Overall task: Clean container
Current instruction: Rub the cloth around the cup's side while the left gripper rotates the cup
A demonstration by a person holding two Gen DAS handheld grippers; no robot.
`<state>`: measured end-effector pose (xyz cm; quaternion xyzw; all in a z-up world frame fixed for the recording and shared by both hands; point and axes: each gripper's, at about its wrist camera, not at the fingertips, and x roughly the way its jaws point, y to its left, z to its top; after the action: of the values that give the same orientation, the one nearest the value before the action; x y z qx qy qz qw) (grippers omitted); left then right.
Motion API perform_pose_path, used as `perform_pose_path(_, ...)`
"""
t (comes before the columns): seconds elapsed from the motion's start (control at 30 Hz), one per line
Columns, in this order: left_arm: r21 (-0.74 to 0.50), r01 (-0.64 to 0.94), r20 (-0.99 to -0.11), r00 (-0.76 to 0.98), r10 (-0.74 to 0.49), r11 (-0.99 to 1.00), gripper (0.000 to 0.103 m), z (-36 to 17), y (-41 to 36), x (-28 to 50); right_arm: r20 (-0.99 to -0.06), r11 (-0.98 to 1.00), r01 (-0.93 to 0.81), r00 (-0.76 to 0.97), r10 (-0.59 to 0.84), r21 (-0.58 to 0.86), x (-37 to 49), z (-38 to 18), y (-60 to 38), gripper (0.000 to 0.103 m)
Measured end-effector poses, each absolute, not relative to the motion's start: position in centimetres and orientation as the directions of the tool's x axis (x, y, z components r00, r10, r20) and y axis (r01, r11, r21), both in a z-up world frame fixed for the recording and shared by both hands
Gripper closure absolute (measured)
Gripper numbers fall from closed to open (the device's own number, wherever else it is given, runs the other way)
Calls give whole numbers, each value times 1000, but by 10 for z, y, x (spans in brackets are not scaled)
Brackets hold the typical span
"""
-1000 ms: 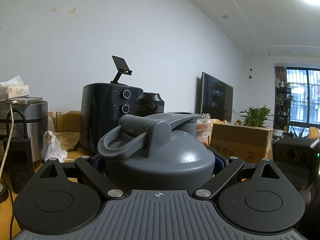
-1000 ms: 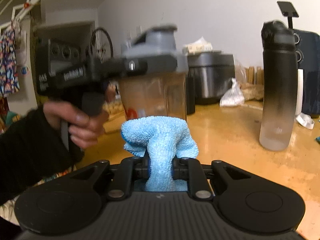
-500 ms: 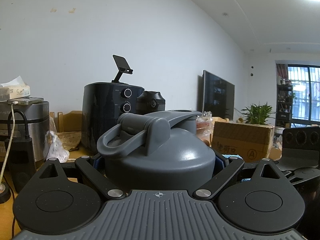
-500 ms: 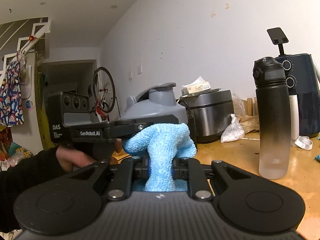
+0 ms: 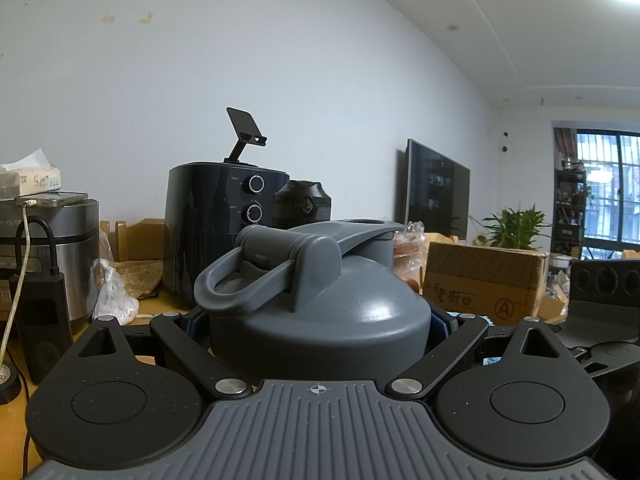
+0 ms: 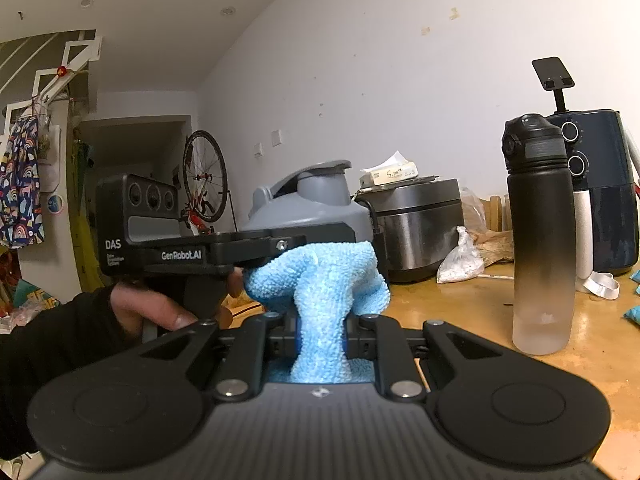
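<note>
My left gripper [image 5: 320, 320] is shut on a shaker container with a grey domed lid [image 5: 320, 304] and a loop handle; its body is hidden below the lid. In the right wrist view the same container's lid [image 6: 308, 204] shows above the left gripper [image 6: 240, 248], held by a hand. My right gripper [image 6: 320, 328] is shut on a blue microfibre cloth [image 6: 320, 280], which sits just in front of the container's side, touching or nearly so.
A black-to-clear water bottle [image 6: 540, 240] stands on the wooden table [image 6: 460, 312] to the right. A steel rice cooker [image 6: 416, 228], a navy air fryer [image 6: 600, 192], a white plastic bag [image 6: 460, 264] and a power bank [image 5: 40, 320] stand behind. A cardboard box [image 5: 484, 280] is further right.
The right gripper with the cloth has risen and come close against the container's side. The left gripper holds the container nearly still, shifted slightly.
</note>
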<state>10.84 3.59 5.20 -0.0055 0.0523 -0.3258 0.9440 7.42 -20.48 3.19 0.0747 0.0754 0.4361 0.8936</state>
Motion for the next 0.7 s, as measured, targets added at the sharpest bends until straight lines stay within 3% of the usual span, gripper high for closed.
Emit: perform_pose_path(0.7, -45, 615, -102, 781, -616, 787, 7, 53, 38, 112, -72, 647, -736, 647, 759, 199, 49, 27, -241, 92)
